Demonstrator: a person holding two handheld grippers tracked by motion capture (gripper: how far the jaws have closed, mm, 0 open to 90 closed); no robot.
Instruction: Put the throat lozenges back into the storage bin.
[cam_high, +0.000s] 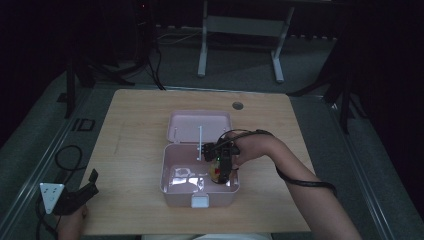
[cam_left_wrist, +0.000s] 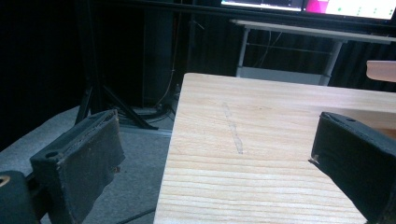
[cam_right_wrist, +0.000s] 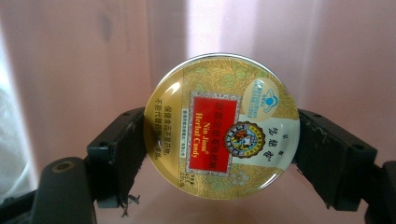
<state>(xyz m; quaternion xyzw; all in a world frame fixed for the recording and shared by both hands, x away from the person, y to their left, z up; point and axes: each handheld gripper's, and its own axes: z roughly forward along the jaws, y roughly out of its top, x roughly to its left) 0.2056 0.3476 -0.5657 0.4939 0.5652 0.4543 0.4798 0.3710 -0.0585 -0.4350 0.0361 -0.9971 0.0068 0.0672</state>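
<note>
Right tongs clamped on round candy tin, jaws pressing its left and right rim. Tin sits low inside the open pink box, at its right wall, box mid-table toward the near edge, lid tipped back. Left tongs released, jaws wide apart, nothing between them, parked over the table's near-left corner.
</note>
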